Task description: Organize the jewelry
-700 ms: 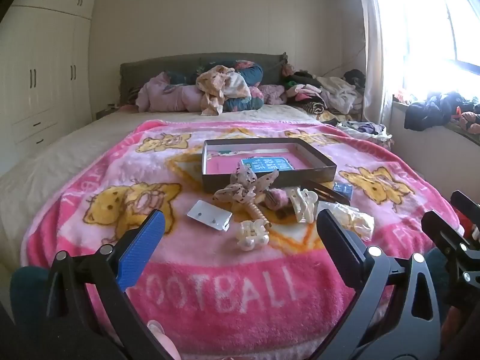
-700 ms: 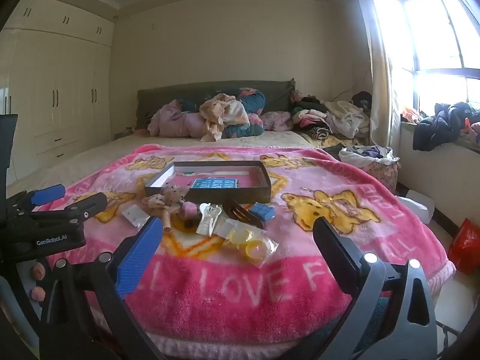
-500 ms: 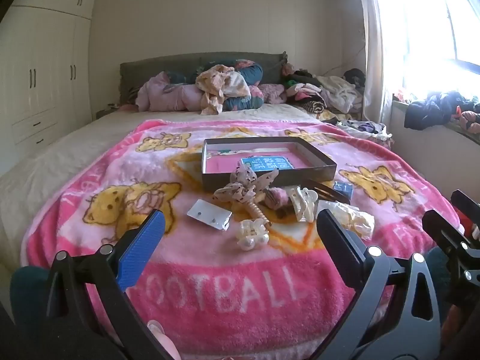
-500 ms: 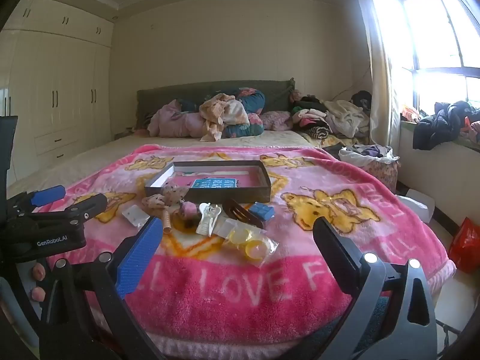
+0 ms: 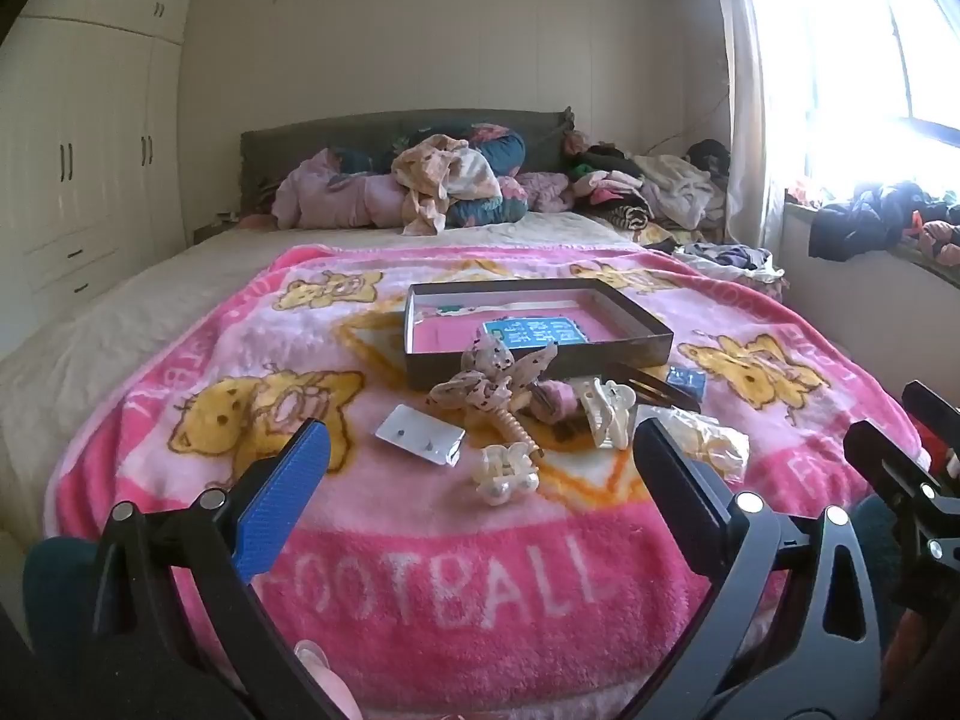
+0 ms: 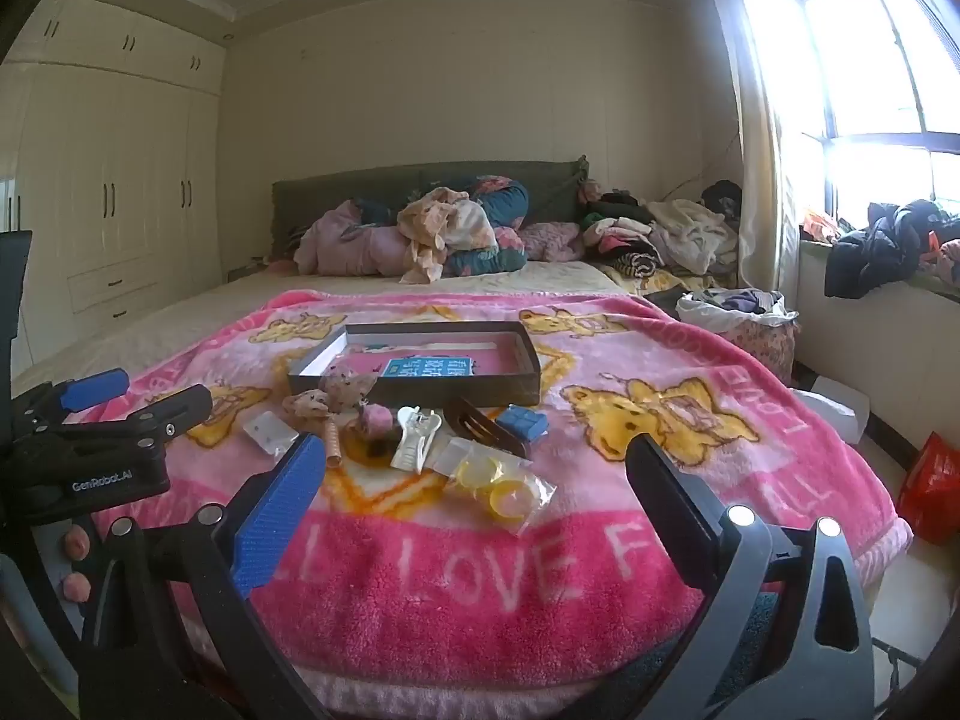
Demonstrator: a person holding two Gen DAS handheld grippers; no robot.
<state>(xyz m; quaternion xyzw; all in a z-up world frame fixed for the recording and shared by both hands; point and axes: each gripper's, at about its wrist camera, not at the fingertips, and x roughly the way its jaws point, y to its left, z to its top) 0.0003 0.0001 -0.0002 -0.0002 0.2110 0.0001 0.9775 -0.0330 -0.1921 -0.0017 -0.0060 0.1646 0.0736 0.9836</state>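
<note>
A dark shallow box (image 5: 648, 343) (image 6: 516, 387) with a pink floor and a blue card lies on the pink blanket. In front of it lie a floral bow clip (image 5: 486, 381), a pearl claw clip (image 5: 504, 471), a white claw clip (image 5: 609, 411) (image 6: 414, 435), an earring card (image 5: 420, 435), a brown clip (image 6: 480, 423), a small blue box (image 6: 528, 423) and a bag of yellow rings (image 6: 498, 483). My left gripper (image 5: 474, 498) is open, short of the pearl clip. My right gripper (image 6: 474, 501) is open, nothing between its fingers, short of the ring bag.
The pink blanket (image 5: 432, 576) covers the bed's near end. Clothes are piled at the headboard (image 5: 444, 186) and the far right. White wardrobes (image 5: 72, 168) line the left wall. A laundry basket (image 6: 744, 318) and a red bag (image 6: 930, 480) stand right of the bed.
</note>
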